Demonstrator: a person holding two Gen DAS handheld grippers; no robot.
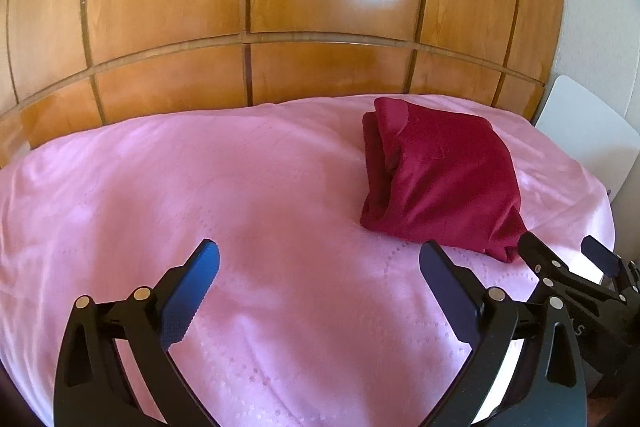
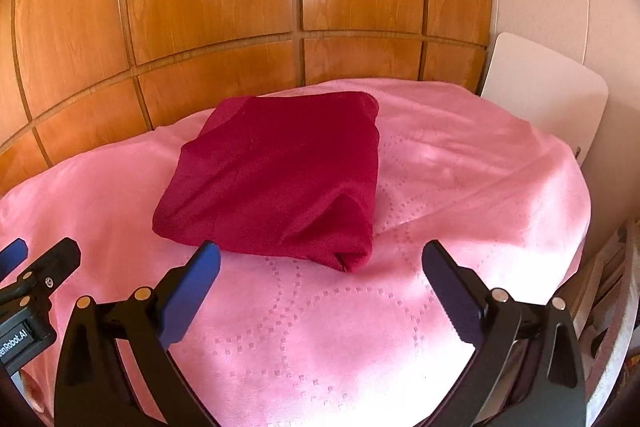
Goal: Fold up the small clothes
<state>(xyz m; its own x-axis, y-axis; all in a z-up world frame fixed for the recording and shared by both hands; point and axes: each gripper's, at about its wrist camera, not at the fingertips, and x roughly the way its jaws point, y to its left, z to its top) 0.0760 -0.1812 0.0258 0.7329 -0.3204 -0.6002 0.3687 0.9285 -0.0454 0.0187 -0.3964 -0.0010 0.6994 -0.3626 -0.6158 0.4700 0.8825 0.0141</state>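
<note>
While both of your claws hang spread and empty above the pink bedspread [image 2: 460,187], the risk lies in your next reach. Your right claw [image 2: 320,267] sits just short of the folded red garment [image 2: 280,171], which lies on the bed near the wooden wardrobe [image 2: 220,7]; your left claw [image 1: 320,267] is over bare cover, with the garment ahead to its right. The near corner looks loose and bulging, so if you nudge or pinch only the top layer, the fold will likely spring apart. A low finger could also snag the soft bedspread and drag the bundle.
</note>
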